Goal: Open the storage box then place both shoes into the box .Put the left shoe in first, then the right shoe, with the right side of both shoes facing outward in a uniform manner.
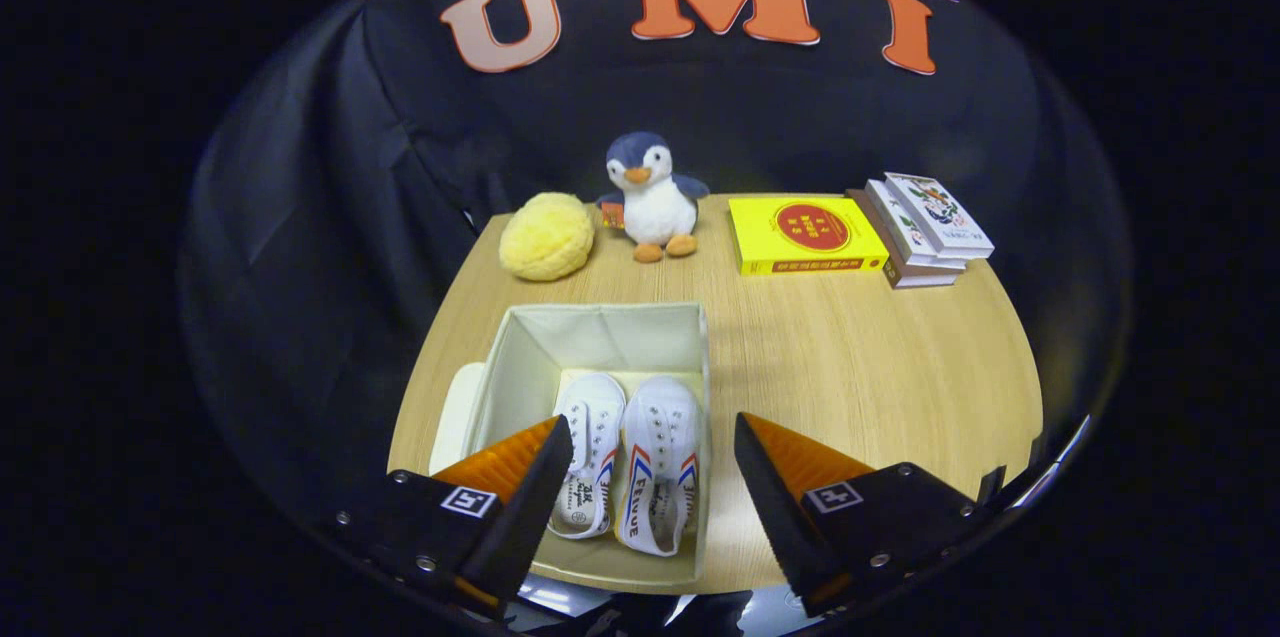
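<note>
A cream fabric storage box (600,329) stands open on the wooden table, its lid (455,415) lying against its left side. Two white canvas shoes lie side by side inside it, toes pointing away from me: one shoe (590,457) on the left and another shoe (658,467) on the right with red and blue stripes on its side. My gripper (652,437) hovers above the box's near end, open, its orange and black fingers (520,477) spread wide with nothing held between them.
Beyond the box sit a yellow plush ball (546,235), a penguin plush toy (648,195), a yellow book (805,235) and a stack of books (925,229). Bare wooden table (860,367) stretches to the right of the box.
</note>
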Motion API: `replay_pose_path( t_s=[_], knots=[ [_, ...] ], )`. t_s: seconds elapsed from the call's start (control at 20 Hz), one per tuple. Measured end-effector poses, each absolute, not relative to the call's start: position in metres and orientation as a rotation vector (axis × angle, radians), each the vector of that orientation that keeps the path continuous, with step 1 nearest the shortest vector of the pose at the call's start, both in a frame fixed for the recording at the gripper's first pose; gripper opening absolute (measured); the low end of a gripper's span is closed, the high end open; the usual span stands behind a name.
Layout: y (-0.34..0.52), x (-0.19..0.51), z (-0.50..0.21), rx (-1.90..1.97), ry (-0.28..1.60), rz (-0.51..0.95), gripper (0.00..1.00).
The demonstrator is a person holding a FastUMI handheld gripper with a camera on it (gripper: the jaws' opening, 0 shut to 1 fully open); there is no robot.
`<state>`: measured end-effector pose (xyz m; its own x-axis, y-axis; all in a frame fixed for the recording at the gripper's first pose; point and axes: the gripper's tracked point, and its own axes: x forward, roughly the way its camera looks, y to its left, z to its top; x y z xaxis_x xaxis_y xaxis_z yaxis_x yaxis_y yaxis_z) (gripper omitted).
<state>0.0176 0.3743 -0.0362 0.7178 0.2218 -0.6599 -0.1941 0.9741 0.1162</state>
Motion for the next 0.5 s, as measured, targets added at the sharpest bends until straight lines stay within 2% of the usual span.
replay_pose_path(
  t_s=[0.5],
  knots=[
    [0.216, 0.027, 0.095, 0.081, 0.376, 0.142, 0.98]
  ],
)
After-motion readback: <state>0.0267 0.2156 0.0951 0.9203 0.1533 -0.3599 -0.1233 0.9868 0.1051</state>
